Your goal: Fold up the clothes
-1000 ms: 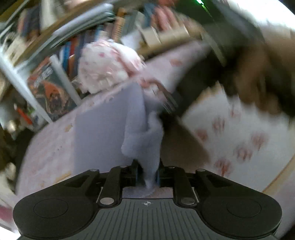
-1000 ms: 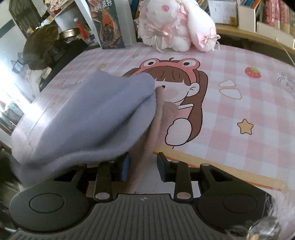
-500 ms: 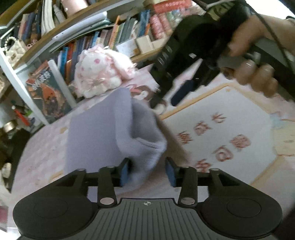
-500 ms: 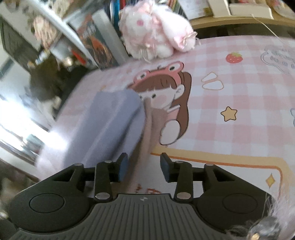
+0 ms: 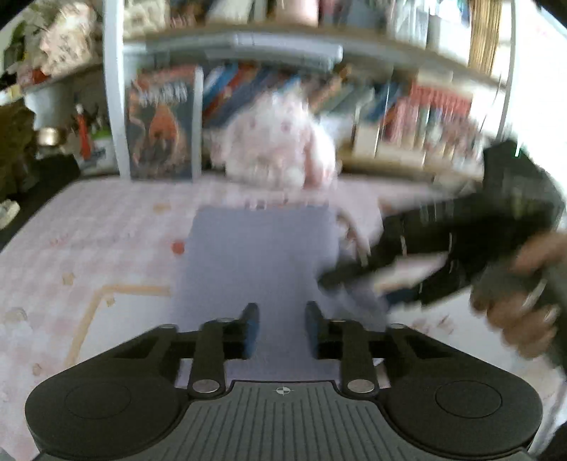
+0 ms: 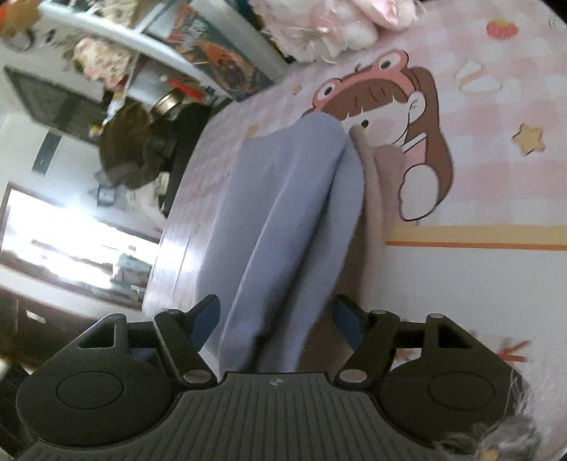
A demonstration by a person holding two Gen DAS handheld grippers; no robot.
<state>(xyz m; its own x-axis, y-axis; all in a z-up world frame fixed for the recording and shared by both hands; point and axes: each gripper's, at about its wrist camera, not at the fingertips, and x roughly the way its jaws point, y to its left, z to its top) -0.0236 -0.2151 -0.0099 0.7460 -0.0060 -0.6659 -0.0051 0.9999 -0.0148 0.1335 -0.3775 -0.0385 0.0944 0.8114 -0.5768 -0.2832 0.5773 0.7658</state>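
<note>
Our left gripper [image 5: 280, 328] closes on nothing above the lavender garment [image 5: 262, 255]. Our right gripper [image 6: 278, 321] opens, its jaws well clear of the cloth's fold between them.

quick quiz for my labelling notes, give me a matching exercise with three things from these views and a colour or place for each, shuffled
Things:
1. folded cloth
2. plush toy
3. strawberry print

Descriptions:
A. red, on the pink checked cover
B. lavender, lying flat in front of the grippers
C. white and pink, at the back by the bookshelf

Pairs: 1-B, 2-C, 3-A
</note>
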